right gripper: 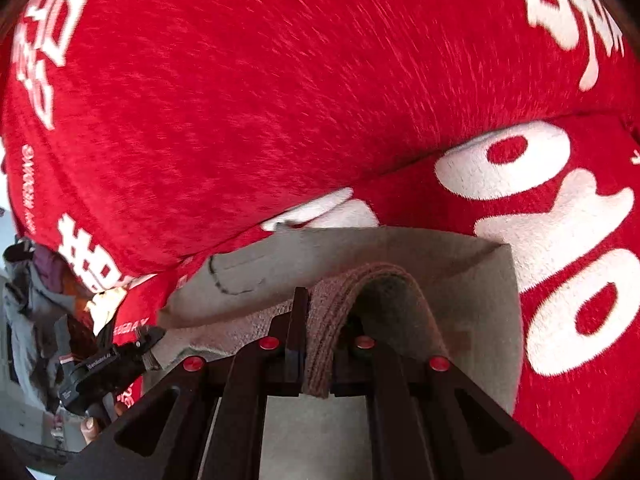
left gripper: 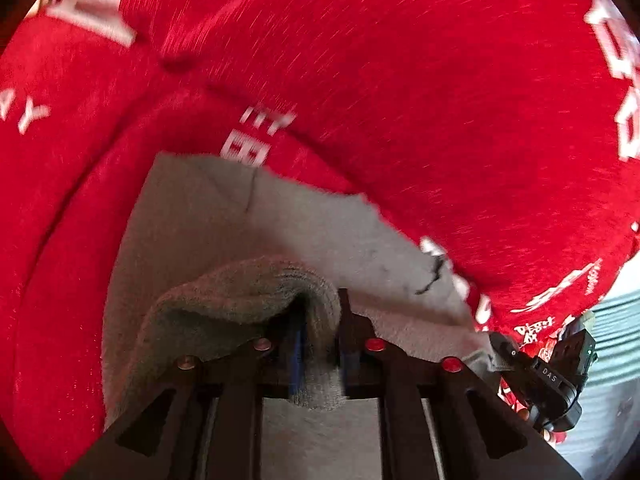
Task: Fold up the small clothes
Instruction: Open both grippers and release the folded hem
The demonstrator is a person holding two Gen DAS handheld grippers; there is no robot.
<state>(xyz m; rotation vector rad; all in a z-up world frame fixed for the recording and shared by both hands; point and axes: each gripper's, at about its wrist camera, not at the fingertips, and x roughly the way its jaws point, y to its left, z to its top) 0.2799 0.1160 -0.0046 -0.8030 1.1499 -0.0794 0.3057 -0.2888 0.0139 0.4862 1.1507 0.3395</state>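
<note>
- A red blanket with white lettering (left gripper: 400,80) (right gripper: 240,100) fills most of both wrist views and serves as the surface under the work.
- On it lies the small grey garment (left gripper: 224,220) (right gripper: 460,280), pale and fleecy, with a thin dark stitched outline on it; what kind of garment it is cannot be told from here.
- The left gripper (left gripper: 320,320) is clamped on a thick bunched edge of the garment, the cloth rising in a hump between its jaws.
- The right gripper (right gripper: 324,320) is likewise closed on a ribbed, rolled-up edge of the same garment, layers of it pinched between the jaws.
- Each view shows the other gripper off to one side, near a corner of the grey cloth, so the two grips seem to sit on one edge, apart from each other.
- Judged from this, the step in hand is a fold: one edge is lifted at two points, ready to be carried across.
- The next move calls for both hands to travel together at an even height, keeping the edge taut between them, then laying it squarely on the far part before letting go.
- Uneven travel would likely skew the fold or drag the blanket.
</note>
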